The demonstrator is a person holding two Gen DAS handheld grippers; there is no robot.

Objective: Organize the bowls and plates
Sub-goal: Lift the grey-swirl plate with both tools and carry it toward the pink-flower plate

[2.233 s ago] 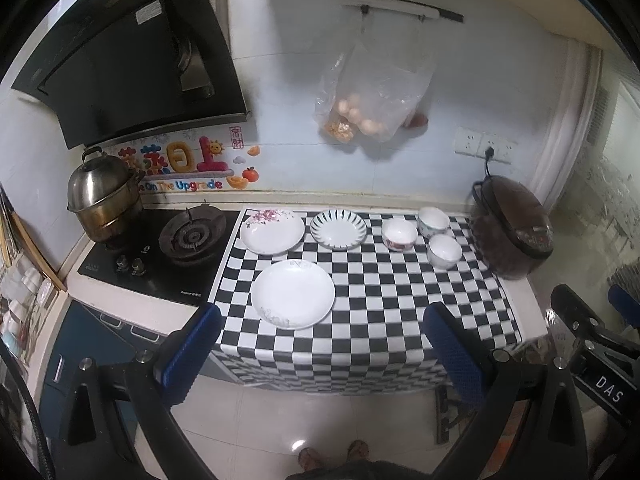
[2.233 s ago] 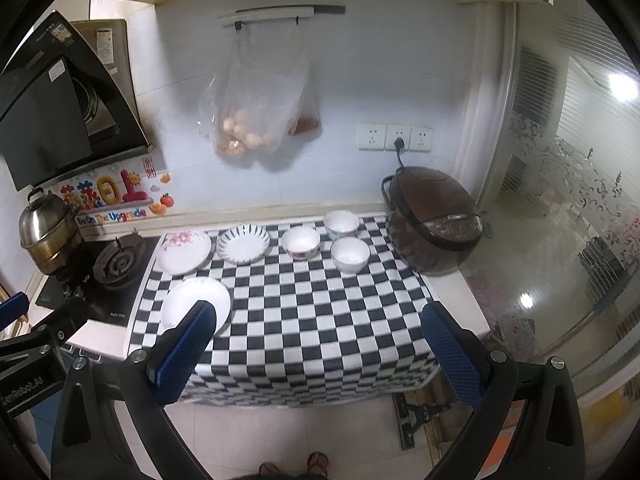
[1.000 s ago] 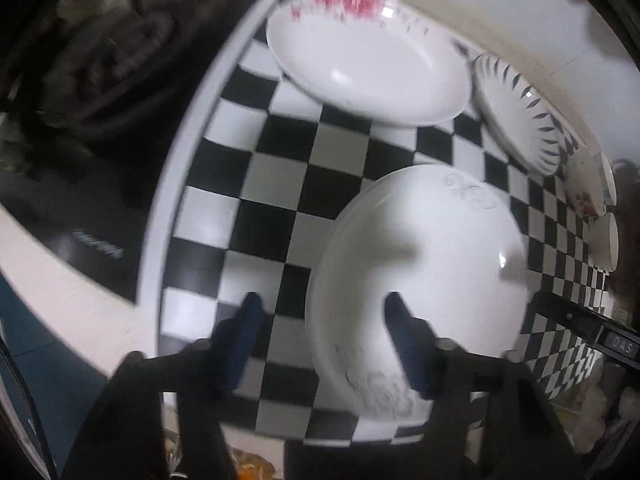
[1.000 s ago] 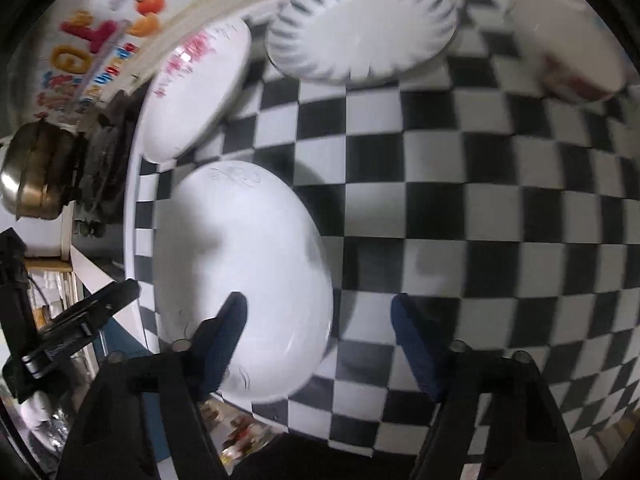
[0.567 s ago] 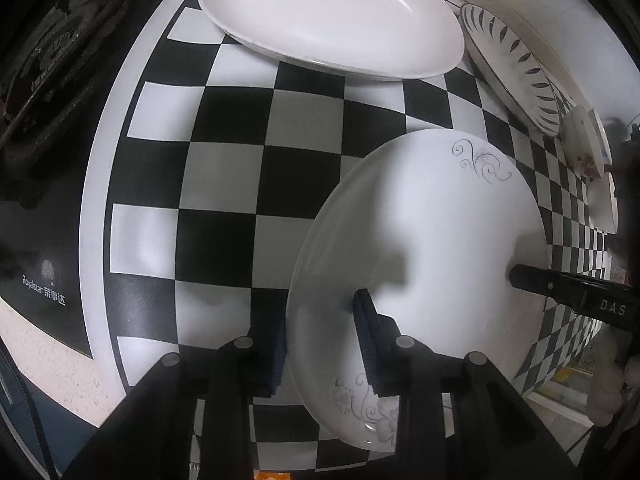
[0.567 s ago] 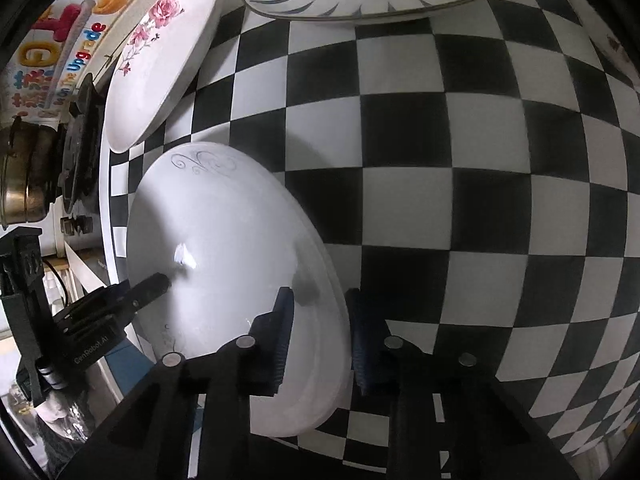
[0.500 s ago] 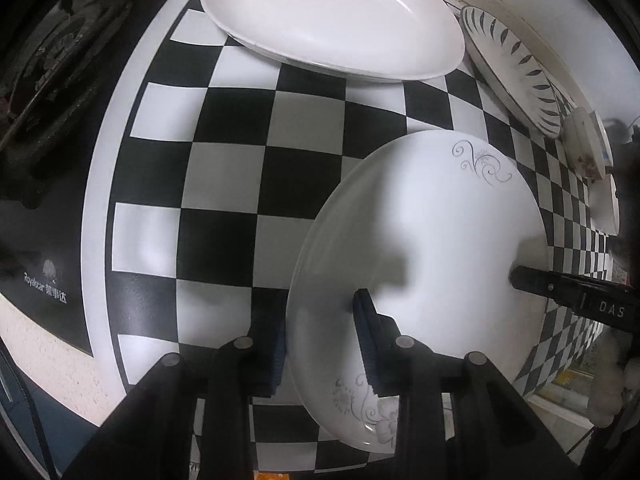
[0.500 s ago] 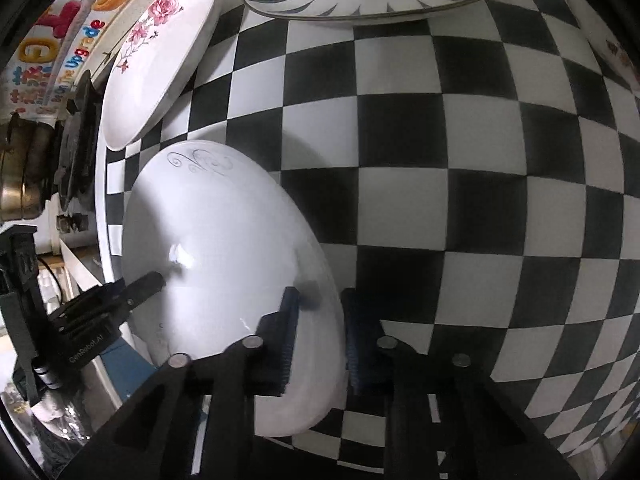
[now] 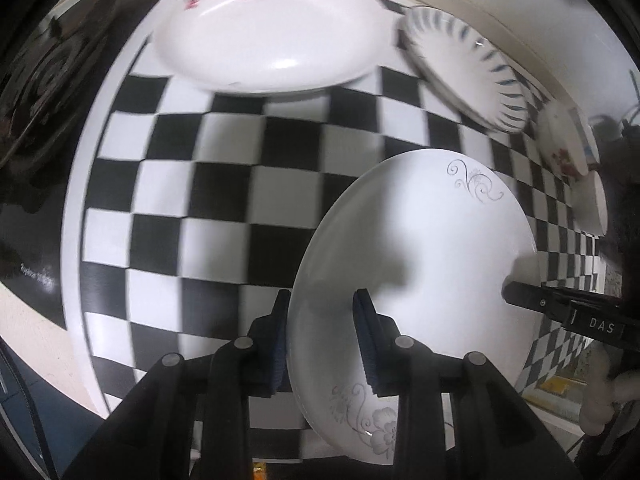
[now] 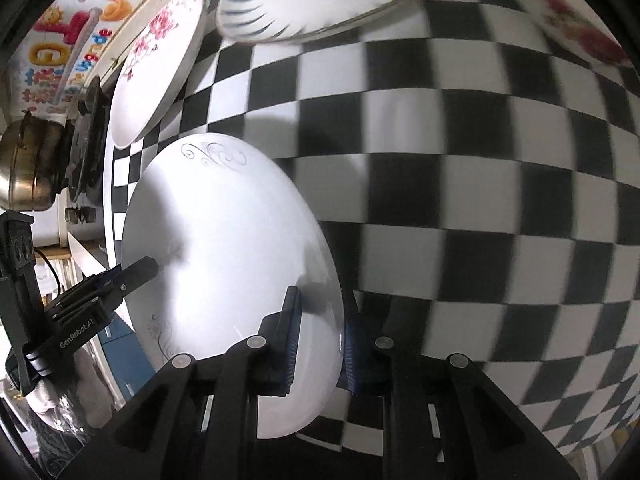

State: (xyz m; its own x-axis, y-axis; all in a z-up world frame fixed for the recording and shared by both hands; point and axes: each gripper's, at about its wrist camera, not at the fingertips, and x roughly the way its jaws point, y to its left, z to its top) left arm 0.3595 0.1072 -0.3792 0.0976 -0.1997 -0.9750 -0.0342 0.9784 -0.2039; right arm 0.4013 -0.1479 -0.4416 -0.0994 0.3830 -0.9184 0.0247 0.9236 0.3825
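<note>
Left tongs (image 9: 322, 336) and right tongs (image 10: 320, 336), each clamped on opposite edges of one round white ceramic plate with grey scrollwork (image 9: 416, 248), its rim pinched between blue-padded fingers (image 9: 366, 336). In the left wrist view the plate fills the 4 o'clock region, with the right tongs gripping its rim at 3 o'clock; in the right wrist view the same plate (image 10: 228, 256) lies toward 8 o'clock, with the left tongs on its rim at 9 o'clock. The plate sits above the black-and-white chequered tabletop (image 9: 224, 184), tilted; whether any edge touches the surface cannot be told.

At 12 o'clock in the left wrist view, a white plate with pink flowers (image 9: 268, 36) rests on the tabletop; just beside it at 1 o'clock, a white dish with dark radial strokes on its rim (image 9: 460, 68). Toward 2 o'clock, a small white bowl with a red flower motif (image 9: 564, 148), blurred. A black gas hob (image 9: 36, 92) borders the tabletop at 10 o'clock; a metal pot (image 10: 24, 172) stands on it in the right wrist view.
</note>
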